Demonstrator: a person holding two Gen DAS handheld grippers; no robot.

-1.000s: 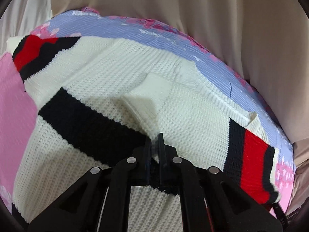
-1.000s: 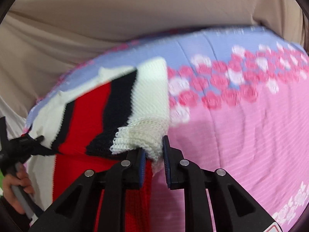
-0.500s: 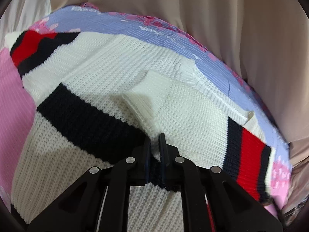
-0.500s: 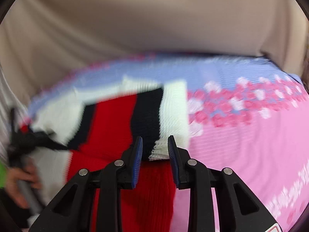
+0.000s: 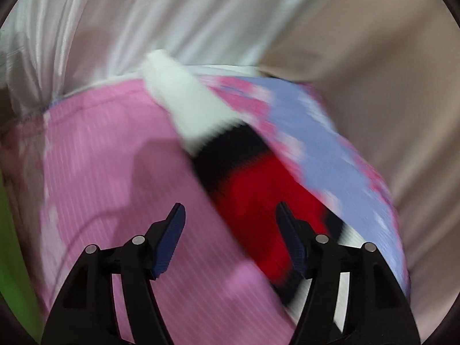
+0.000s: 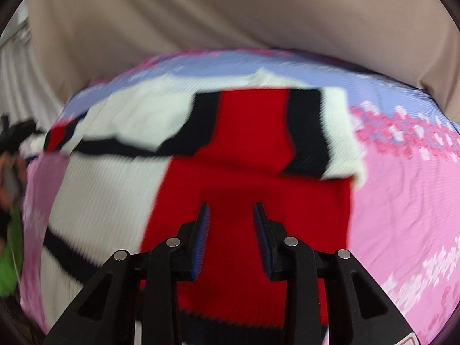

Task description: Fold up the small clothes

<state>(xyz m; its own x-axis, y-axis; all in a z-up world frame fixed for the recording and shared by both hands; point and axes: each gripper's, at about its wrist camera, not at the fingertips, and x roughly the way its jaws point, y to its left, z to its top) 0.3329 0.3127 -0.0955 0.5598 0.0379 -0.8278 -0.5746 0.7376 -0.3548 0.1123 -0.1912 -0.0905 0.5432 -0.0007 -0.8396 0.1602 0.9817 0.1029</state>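
A knit sweater in white, black and red lies flat on a pink and lilac floral bedcover. In the right wrist view its right sleeve is folded in over the red body panel. My right gripper is open and empty, just above the red panel. In the left wrist view a striped sleeve with a white cuff runs diagonally across the cover. My left gripper is wide open and empty, over the sleeve's red band. Both views are blurred by motion.
Beige and white curtains hang right behind the bed's far edge. Something green shows at the left edge of both views. Bare pink cover lies left of the sleeve.
My left gripper let go of the sweater's body, opened wide and swung left to the striped sleeve. My right gripper opened, released the cuff and drew back; the sleeve now lies folded.
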